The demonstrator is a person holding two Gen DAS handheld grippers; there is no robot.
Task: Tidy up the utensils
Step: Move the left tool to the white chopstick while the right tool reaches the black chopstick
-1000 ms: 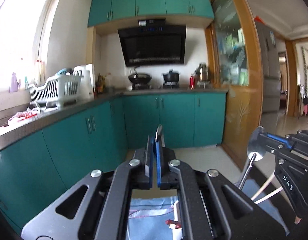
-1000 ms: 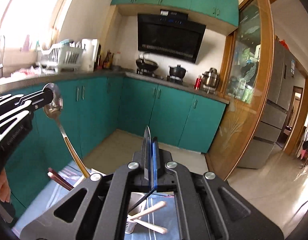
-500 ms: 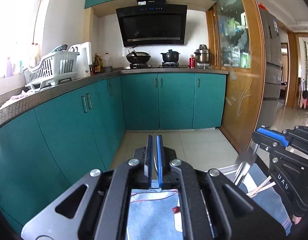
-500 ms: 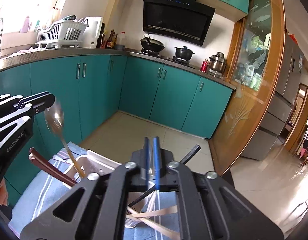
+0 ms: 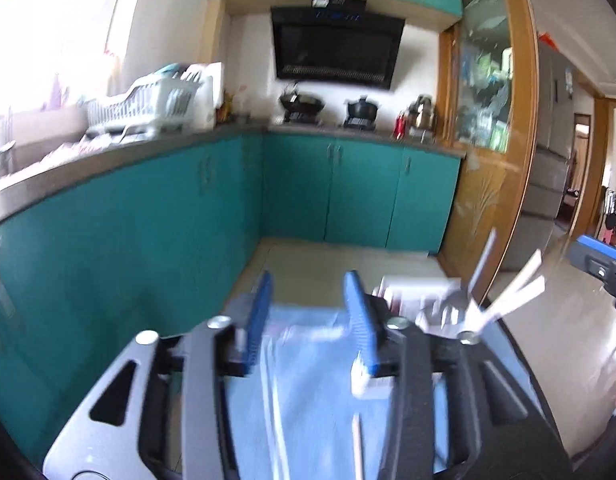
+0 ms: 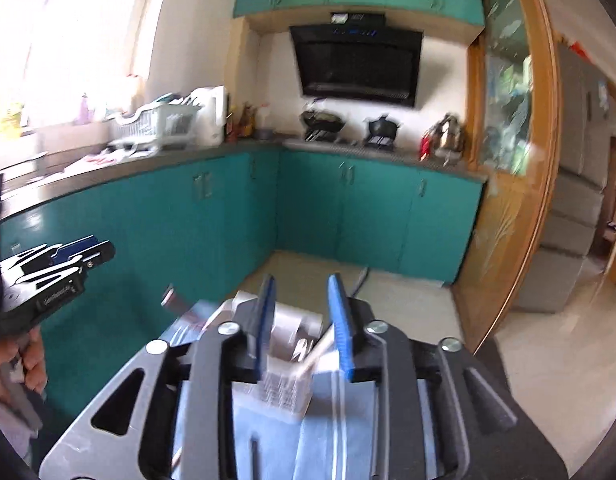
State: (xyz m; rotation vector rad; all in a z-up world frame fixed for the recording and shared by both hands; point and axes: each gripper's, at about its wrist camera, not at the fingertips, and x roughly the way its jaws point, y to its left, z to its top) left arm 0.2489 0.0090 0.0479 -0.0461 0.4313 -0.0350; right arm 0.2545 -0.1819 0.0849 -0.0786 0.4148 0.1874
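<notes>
gaping empty, two tongs: left tongs [image 5: 309, 312], right tongs [image 6: 302, 312].

Bright daylight, window [image 5: 48, 40] blown out, motion blur, fisheye-bent edges

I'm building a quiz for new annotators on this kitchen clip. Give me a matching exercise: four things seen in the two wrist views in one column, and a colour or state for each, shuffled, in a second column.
Things:
1. left gripper
2. lower cabinets
3. range hood
4. cloth under the grippers

Colours or states:
A. black
B. light blue
C. open, nothing between its fingers
D. teal

Pairs: 1-C, 2-D, 3-A, 4-B

The right gripper is open too, above a white utensil holder.
</notes>
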